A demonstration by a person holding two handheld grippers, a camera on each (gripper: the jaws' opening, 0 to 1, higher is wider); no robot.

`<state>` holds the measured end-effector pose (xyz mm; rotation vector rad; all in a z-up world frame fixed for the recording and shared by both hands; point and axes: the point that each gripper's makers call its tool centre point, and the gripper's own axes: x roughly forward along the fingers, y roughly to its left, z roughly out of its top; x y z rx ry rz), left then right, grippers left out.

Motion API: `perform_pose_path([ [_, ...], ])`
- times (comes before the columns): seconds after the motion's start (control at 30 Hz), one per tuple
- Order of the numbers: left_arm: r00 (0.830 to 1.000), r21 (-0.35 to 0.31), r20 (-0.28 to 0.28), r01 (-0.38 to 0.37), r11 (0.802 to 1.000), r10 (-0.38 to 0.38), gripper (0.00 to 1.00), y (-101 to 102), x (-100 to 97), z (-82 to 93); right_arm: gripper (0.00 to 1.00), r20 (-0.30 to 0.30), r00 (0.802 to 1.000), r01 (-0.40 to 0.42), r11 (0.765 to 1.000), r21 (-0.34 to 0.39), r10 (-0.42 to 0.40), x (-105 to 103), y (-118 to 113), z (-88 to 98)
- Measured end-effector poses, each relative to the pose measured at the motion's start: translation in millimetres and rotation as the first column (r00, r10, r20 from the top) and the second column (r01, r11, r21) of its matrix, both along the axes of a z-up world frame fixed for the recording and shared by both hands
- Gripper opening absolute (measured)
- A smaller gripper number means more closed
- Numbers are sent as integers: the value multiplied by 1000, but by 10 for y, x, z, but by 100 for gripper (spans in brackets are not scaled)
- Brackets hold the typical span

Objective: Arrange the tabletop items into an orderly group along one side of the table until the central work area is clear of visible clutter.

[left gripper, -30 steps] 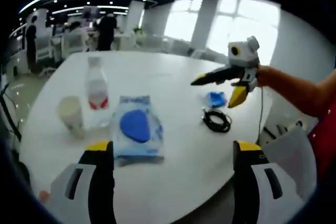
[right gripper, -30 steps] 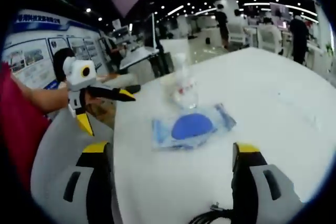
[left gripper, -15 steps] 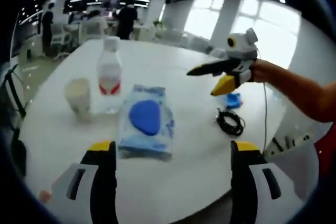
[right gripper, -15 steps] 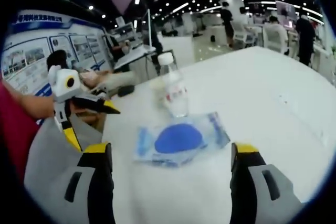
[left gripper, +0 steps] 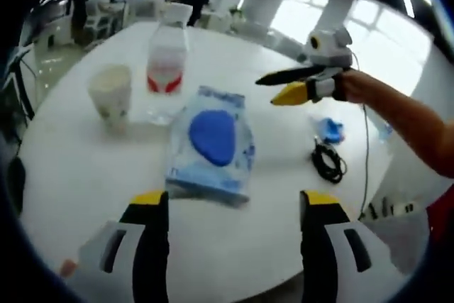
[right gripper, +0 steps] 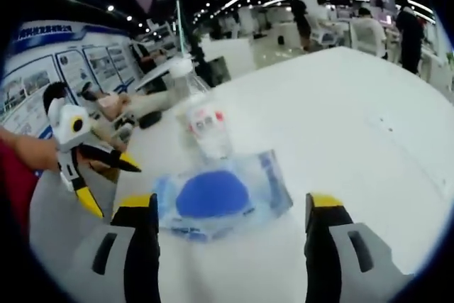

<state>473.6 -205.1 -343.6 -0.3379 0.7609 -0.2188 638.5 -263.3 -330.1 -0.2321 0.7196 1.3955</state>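
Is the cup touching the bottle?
Apart. In the left gripper view the cup stands beside the bottle with a strip of bare white table showing between them.

White round table (left gripper: 85, 175), seen from my left gripper (left gripper: 233, 207), jaws apart with nothing between them.

- Clear packet (left gripper: 211, 143) with a blue oval inside: flat on the table, just ahead of my jaws.
- Plastic bottle (left gripper: 167, 62), red-and-white label: upright, beyond the packet.
- Pale cup (left gripper: 111, 95): upright, beside the bottle.
- Coiled black cable (left gripper: 328, 161): lying off to the packet's other side.
- Small blue item (left gripper: 330, 130): just past the cable; too blurred to identify.
- My right gripper (left gripper: 282, 85): above the table, jaws slightly apart, gripping nothing.
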Motion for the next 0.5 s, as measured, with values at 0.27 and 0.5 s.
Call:
perform_pose_path([
  [0.27,996,-30,-86,-1,1000,-2,63,-33,23,-204,79,-17,1000,-11,999,-35,11,36,141,-212],
  [0.5,993,-62,-114,-24,998,17,57,-109,112,-310,74,-24,999,-21,999,-45,20,84,204,-308],
])
